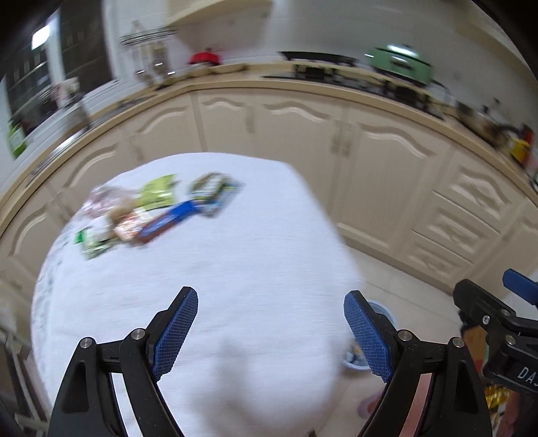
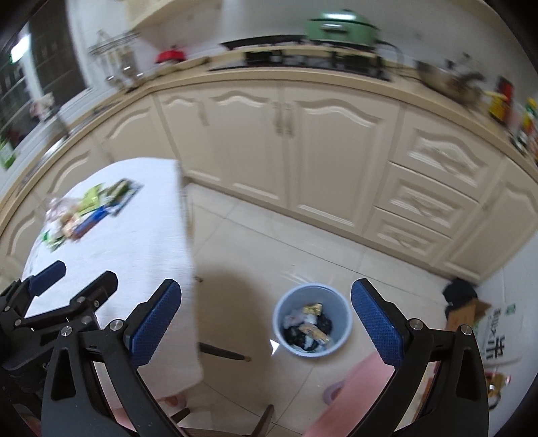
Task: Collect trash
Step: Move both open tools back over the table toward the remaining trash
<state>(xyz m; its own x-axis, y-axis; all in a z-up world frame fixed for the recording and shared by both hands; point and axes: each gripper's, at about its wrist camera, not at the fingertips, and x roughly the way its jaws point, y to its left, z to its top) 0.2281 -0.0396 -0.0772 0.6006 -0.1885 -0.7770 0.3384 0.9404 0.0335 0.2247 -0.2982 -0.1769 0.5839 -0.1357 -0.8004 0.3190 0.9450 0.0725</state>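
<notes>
Right wrist view: the trash is a heap of crumpled snack wrappers (image 2: 84, 215), yellow-green, blue, red-brown and white, blurred so that no print can be read. The heap lies on the white tablecloth (image 2: 134, 262), on the part of the table farthest from the camera and nearest the cream cabinets (image 2: 285, 148). The left wrist view shows the same heap (image 1: 148, 215) with a long blue wrapper (image 1: 168, 218) slanting through it and a green-and-white packet (image 1: 215, 191) just beside that, toward the cabinets.

More trash already sits in the pale blue bin (image 2: 348, 322), which stands on the tiled floor off the table's right edge, well apart from the heap. Inside it are gold, black and white wrappers (image 2: 311, 326).

The right gripper (image 2: 265, 322) hangs above the floor with its blue pads (image 2: 376, 326) spread wide and nothing between them; the bin shows in the gap. The left gripper (image 1: 270, 332) hovers over the near, bare part of the cloth, its pads (image 1: 176, 332) also spread and empty. Between it and the heap lies only open cloth.

A dark stick (image 2: 223, 353) lies on the floor under the cloth's hanging edge. Away from the table, by the cabinets' right end, lie a cardboard box (image 2: 470, 311) and a printed bag (image 2: 497, 339). On the counter above the cabinets stand a green pot (image 2: 339, 27) and a red one (image 2: 171, 55).
</notes>
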